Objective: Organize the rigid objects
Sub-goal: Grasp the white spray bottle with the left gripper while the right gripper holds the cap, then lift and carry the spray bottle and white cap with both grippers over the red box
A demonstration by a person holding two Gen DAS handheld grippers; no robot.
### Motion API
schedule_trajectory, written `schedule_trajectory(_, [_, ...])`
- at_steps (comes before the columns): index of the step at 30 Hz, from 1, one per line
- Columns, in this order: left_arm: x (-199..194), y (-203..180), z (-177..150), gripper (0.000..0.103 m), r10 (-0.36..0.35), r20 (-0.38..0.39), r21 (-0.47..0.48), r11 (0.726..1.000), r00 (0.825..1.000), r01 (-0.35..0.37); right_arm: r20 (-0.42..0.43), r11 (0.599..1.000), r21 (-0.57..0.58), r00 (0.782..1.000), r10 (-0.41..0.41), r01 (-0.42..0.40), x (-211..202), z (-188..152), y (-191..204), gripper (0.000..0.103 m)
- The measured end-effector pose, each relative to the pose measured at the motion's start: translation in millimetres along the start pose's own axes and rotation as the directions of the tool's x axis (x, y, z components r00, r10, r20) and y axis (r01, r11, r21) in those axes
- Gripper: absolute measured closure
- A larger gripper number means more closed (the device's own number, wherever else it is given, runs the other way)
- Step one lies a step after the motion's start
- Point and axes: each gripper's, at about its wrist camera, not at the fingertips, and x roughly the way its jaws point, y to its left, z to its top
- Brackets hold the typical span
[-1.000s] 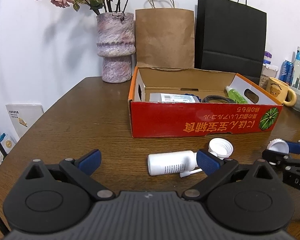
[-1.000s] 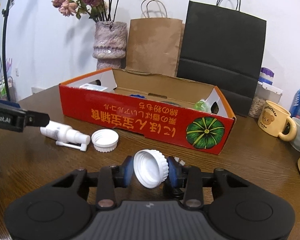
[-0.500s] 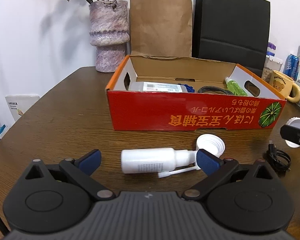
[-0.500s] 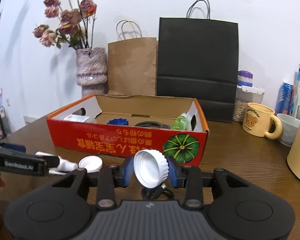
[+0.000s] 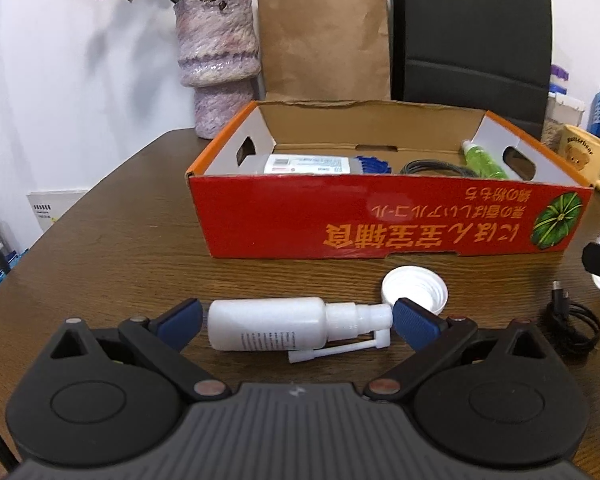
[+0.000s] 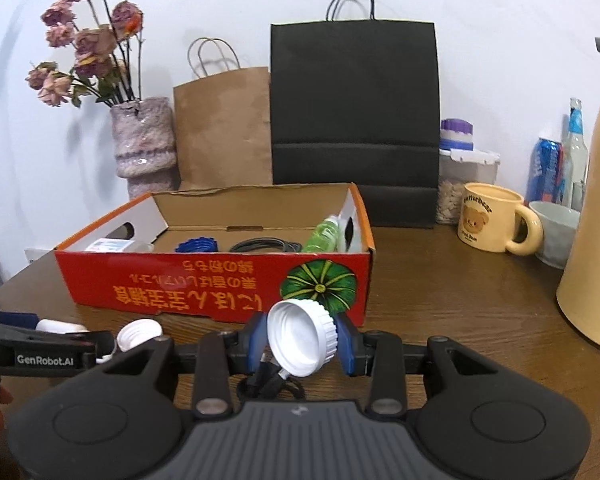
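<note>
1. Right tool [image 6: 302, 344]: I am clenching a white cap [image 6: 302, 338] above the bench [image 6: 460, 300], in front of the red box [image 6: 216, 284].
2. Left tool [image 5: 296, 322]: I am holding it released around the white spray bottle [image 5: 268, 328], which is lying on its side, pads not touching.
3. Second cap [image 5: 415, 290] is sitting just beside the nozzle.

Both cameras ride low over the wooden table [image 5: 112, 240], each looking forward along its own gripper toward the wall. The left view sits close behind a lying spray bottle [image 5: 276, 330], facing the red box [image 5: 380, 220] squarely. The right view looks from farther right, catching the box [image 6: 204, 284] at an angle. Both take in the box, vase [image 6: 144, 140] and paper bags [image 6: 224, 128].
</note>
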Motion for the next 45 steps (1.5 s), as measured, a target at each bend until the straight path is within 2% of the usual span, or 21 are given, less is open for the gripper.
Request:
schedule_trajectory(9, [9.1,-1.9,0.0,0.000,0.018,-0.026,-0.010,1.000,1.000,-0.018,-0.005,1.000,-0.004,1.000,-0.002,0.002,1.4,-0.7,1.7,0.067])
schedule_trajectory(19, [21.6,5.6,3.6,0.000,0.007,-0.063,-0.070,0.997,0.998,-0.011,-0.012,1.000,-0.010,1.000,-0.003,0.002,3.2,-1.7,3.6,0.067])
schedule_trajectory(31, [14.7,11.2,0.3,0.003,-0.018,-0.038,-0.087,0.996,0.999,0.014,-0.007,1.000,-0.022,1.000,0.000,0.000,1.8,-2.9,4.6,0.067])
schedule_trajectory(45, [-21.5,13.8,-10.2,0.003,0.001,0.054,-0.059,0.998,0.999,0.002,0.019,0.999,-0.025,1.000,0.023,-0.022,-7.6,-1.5,5.0,0.067])
